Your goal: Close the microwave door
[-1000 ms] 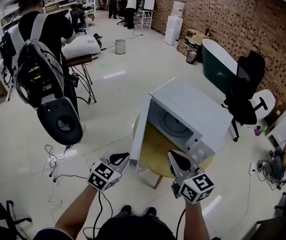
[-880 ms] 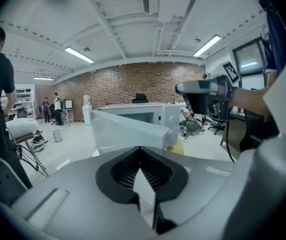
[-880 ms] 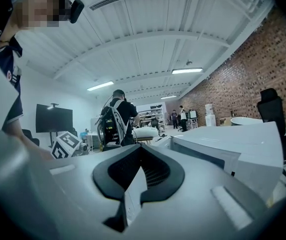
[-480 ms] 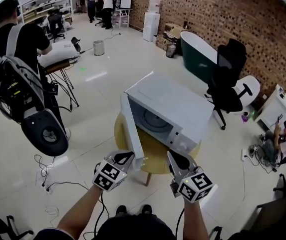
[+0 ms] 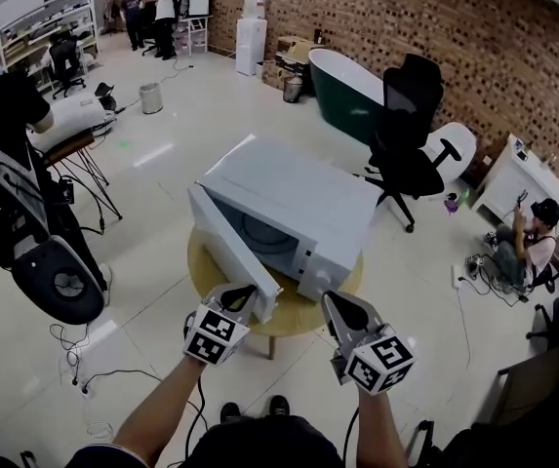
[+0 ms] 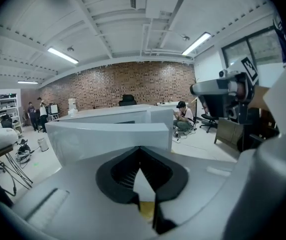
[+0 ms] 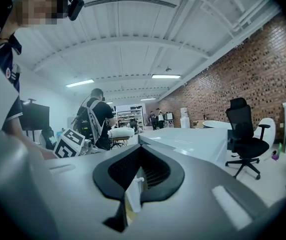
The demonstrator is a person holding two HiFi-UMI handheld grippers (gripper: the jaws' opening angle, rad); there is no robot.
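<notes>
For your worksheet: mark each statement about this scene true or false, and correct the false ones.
1. The microwave door stands open. True.
2. The microwave sits on a square metal table. False: the table is round and wooden.
3. The left claw is close to the door's free edge. True.
4. The right claw grips the door. False: it is apart from the door, over by the microwave's front corner on the other side.
5. The office chair near the brick wall is red. False: it is black.
</notes>
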